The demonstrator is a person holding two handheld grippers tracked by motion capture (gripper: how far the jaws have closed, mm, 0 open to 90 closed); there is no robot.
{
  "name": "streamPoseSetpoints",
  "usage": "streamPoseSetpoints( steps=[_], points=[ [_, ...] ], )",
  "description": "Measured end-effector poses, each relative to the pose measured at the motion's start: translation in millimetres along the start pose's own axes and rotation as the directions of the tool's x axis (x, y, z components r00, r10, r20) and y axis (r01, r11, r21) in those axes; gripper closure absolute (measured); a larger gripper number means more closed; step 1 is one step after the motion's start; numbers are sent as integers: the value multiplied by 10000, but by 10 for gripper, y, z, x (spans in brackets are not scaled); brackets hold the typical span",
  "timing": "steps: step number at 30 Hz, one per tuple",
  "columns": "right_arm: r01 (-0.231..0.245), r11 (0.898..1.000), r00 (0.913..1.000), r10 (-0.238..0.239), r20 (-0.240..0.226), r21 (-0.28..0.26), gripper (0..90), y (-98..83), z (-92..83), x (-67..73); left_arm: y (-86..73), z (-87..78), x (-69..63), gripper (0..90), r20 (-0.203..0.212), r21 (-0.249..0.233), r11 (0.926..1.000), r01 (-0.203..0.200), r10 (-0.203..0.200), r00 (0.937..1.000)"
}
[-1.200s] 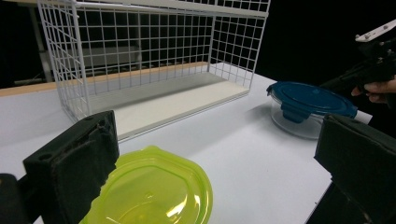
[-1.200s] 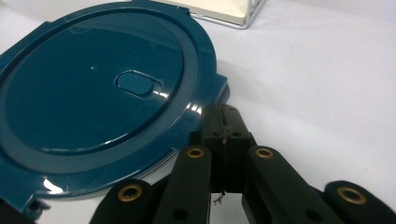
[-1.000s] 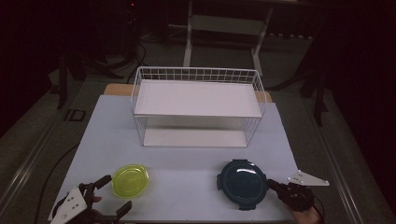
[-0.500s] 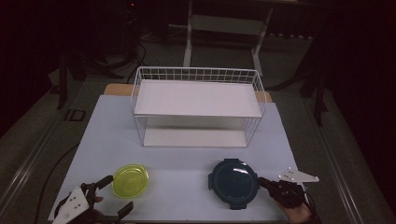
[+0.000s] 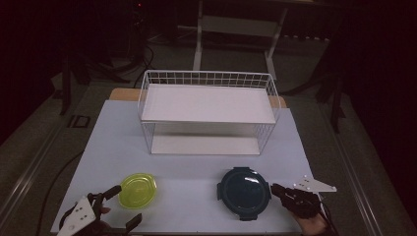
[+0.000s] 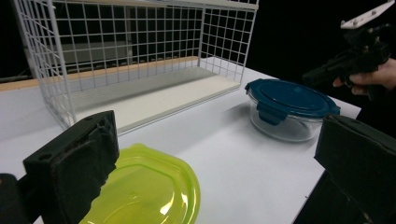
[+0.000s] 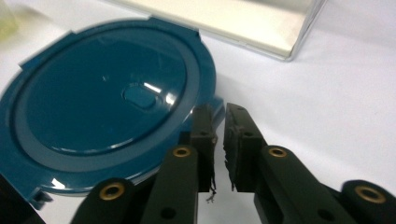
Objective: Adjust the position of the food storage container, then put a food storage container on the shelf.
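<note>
A round glass container with a dark blue clip lid [image 5: 243, 192] [image 6: 290, 100] [image 7: 107, 98] sits at the front right of the white table. My right gripper [image 5: 276, 190] [image 7: 219, 112] points at its right rim. Its jaws have just been opening; they stand a narrow slit apart with nothing between them, over the lid's edge. A yellow-green lid [image 5: 138, 189] [image 6: 140, 186] lies at the front left. My left gripper [image 5: 125, 205] [image 6: 219, 135] is wide open just in front of it, not touching.
A white wire rack [image 5: 209, 110] [image 6: 130, 60] with two shelves stands at the middle back of the table [image 5: 196, 169]. The table's front edge runs just below both grippers. The other hand's gripper [image 6: 327, 72] shows beyond the blue container.
The blue container has slid a little to the left, and my right gripper has followed it leftward. The left gripper and the yellow-green lid have stayed put.
</note>
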State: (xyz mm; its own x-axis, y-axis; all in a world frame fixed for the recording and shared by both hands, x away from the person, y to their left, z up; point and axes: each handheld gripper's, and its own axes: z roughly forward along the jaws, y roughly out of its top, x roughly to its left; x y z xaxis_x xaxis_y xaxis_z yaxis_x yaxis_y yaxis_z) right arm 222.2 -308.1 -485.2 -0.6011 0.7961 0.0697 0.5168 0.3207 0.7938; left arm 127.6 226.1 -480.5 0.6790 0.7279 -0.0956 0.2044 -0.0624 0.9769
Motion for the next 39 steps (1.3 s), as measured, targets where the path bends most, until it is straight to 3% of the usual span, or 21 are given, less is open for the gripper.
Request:
streamPoseSetpoints(
  steps=[5, 7, 11, 13, 14, 15, 19, 22, 26, 27, 29, 32, 33, 35, 37, 39],
  points=[
    [35, 9994, 9999, -38, -93, -344, 741, 48, -82, 23, 2, 24, -19, 0, 257, 64, 9999, 102, -104, 9996],
    [15, 9986, 9998, -25, -187, -536, 636, 68, -111, 53, 8, 40, -15, 0, 483, 19, 9995, 314, -315, 9983],
    [105, 9926, 9983, -172, -552, -1206, 400, 115, -175, 106, 43, 82, -52, 0, 596, 94, 9997, 225, -230, 9980],
    [176, 9895, 9964, -292, -794, -1432, 268, 140, -200, 119, 87, 130, -114, 0, 865, 208, 9997, 161, -178, 9961],
    [280, 9873, 9947, -430, -934, -1564, 158, 164, -227, 135, 104, 148, -140, 0, 929, 270, 9996, 59, -84, 9956],
    [242, 9853, 9945, -410, -967, -1690, 139, 178, -242, 139, 124, 168, -167, 0, 1018, 325, 9995, 3, -36, 9948],
    [281, 9807, 9946, -468, -929, -1936, 113, 214, -307, 144, 194, 236, -241, 0, 1286, 456, 9990, -30, -29, 9917],
    [697, 9783, 9969, -756, -230, -1949, 140, 232, -336, 178, 300, 370, -355, 0, 1659, 566, 9984, 14, -108, 9861],
    [674, 9770, 9954, -796, -529, -2025, 163, 248, -361, 178, 377, 488, -430, 0, 1871, 723, 9973, -117, -21, 9823],
    [1011, 9653, 9927, -1140, -402, -2410, 177, 252, -393, 194, 425, 576, -458, 0, 2151, 908, 9959, 15, -211, 9764],
    [1217, 9514, 9892, -1398, -443, -2830, 180, 260, -433, 216, 475, 672, -485, 0, 2204, 1111, 9937, 117, -361, 9747],
    [1358, 9464, 9877, -1526, -353, -2930, 183, 295, -483, 240, 547, 826, -523, 0, 2393, 1528, 9879, 252, -617, 9690],
    [1256, 9476, 9874, -1482, -561, -2937, 188, 304, -493, 241, 567, 878, -537, 0, 2487, 1642, 9861, 235, -644, 9664],
    [1063, 9605, 9876, -1320, -847, -2573, 189, 327, -500, 242, 598, 981, -567, 0, 2593, 1799, 9832, 305, -773, 9627],
    [1134, 9621, 9867, -1383, -850, -2480, 189, 330, -495, 243, 616, 1087, -586, 0, 2747, 1993, 9785, 530, -1077, 9555],
    [1320, 9623, 9835, -1571, -898, -2380, 189, 325, -479, 256, 621, 1190, -601, 0, 2741, 2138, 9740, 745, -1330, 9525]
  ],
)
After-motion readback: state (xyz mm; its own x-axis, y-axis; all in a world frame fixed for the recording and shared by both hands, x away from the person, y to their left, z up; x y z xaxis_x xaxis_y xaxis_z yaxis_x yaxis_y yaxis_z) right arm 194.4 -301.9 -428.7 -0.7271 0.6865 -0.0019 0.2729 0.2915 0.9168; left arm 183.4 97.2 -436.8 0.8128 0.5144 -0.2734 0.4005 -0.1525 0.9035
